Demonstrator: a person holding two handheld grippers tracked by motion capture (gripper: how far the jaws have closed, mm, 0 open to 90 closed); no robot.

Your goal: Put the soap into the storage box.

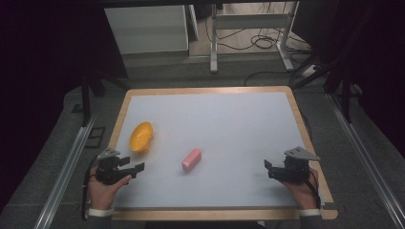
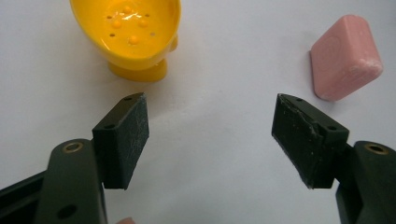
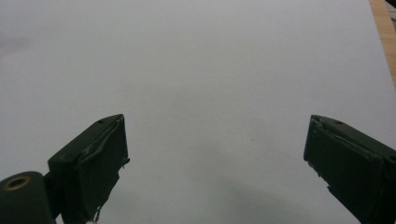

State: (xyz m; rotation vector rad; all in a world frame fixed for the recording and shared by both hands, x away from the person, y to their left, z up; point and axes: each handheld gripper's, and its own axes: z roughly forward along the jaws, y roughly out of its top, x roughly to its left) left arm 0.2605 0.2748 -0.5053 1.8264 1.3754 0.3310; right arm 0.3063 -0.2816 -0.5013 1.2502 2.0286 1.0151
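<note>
1. Pink rounded soap bar (image 1: 191,159) lies near the table's middle, at about 3 o'clock from the left gripper (image 1: 133,163), apart from it.
2. Left gripper's jaws stand spread wide, with bare white mat (image 1: 229,129) between them.
3. Yellow plastic soap dish (image 1: 142,136), perforated inside, sits at roughly 12 o'clock, just beyond the jaws.
4. Right gripper (image 1: 268,169), at the table's 4 o'clock edge, is also spread, gripping nothing, well apart from the bar.
</note>
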